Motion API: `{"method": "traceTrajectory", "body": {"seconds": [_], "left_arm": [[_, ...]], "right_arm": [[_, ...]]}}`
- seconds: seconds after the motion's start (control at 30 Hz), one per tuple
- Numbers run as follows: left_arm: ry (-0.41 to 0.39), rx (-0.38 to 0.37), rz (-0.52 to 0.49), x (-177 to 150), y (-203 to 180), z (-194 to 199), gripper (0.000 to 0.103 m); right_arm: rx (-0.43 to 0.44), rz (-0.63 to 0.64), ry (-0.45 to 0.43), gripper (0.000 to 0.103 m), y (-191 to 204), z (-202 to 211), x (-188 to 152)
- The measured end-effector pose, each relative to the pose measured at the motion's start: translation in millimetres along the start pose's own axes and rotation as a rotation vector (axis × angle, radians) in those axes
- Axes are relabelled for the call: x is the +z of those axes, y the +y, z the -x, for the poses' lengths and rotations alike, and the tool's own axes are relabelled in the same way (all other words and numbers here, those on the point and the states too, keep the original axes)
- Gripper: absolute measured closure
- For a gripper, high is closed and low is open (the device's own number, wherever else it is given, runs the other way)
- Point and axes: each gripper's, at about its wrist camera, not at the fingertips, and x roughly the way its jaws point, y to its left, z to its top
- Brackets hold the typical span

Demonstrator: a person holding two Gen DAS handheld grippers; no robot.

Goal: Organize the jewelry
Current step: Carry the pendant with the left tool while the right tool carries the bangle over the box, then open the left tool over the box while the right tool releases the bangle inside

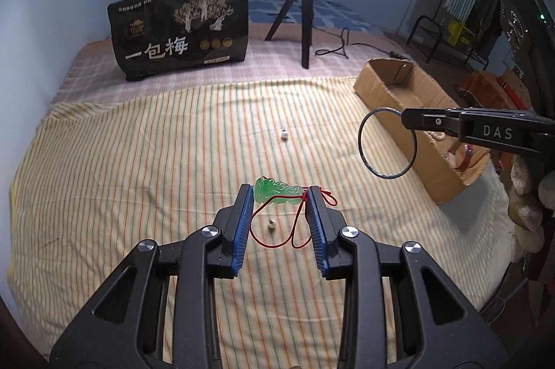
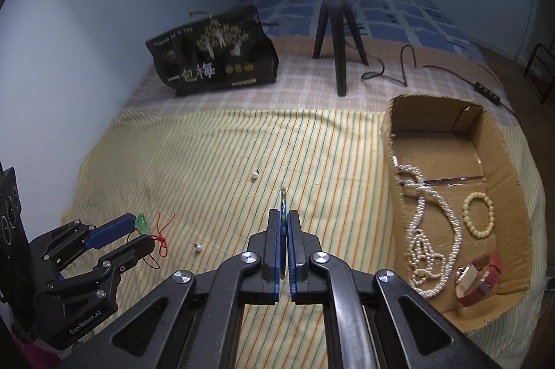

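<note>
my left fingers are clamped on the jade pendant, its red cord dangling; my right fingers are pressed together on the thin bangle, both held above the bed. the box already holds a pearl necklace, a bead bracelet and a red watch. left, i judge: these two pieces, plus two pearl earrings on the striped sheet.

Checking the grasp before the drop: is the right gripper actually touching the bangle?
Touching. In the right wrist view the right gripper is shut on the bangle, which shows edge-on; the left wrist view shows the ring hanging from its tips.
</note>
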Motion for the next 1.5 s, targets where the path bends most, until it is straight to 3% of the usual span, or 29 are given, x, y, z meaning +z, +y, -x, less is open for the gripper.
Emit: {"method": "traceTrajectory", "body": {"seconds": [0.3,0.7,1.17,1.5], "left_arm": [[-0.041,-0.037,-0.039,8,-27,21,0.072],[-0.077,-0.119,-0.105,29,-83,21,0.072],[-0.086,-0.189,-0.188,52,-148,-5,0.072],[-0.066,-0.215,-0.198,61,-170,-30,0.072]], "right_arm": [[-0.003,0.009,-0.067,0.103,-15,46,-1],[-0.073,-0.017,-0.153,0.103,-70,91,9],[-0.159,-0.032,-0.17,0.103,-120,86,29],[-0.177,-0.043,-0.156,0.103,-146,67,42]]}}
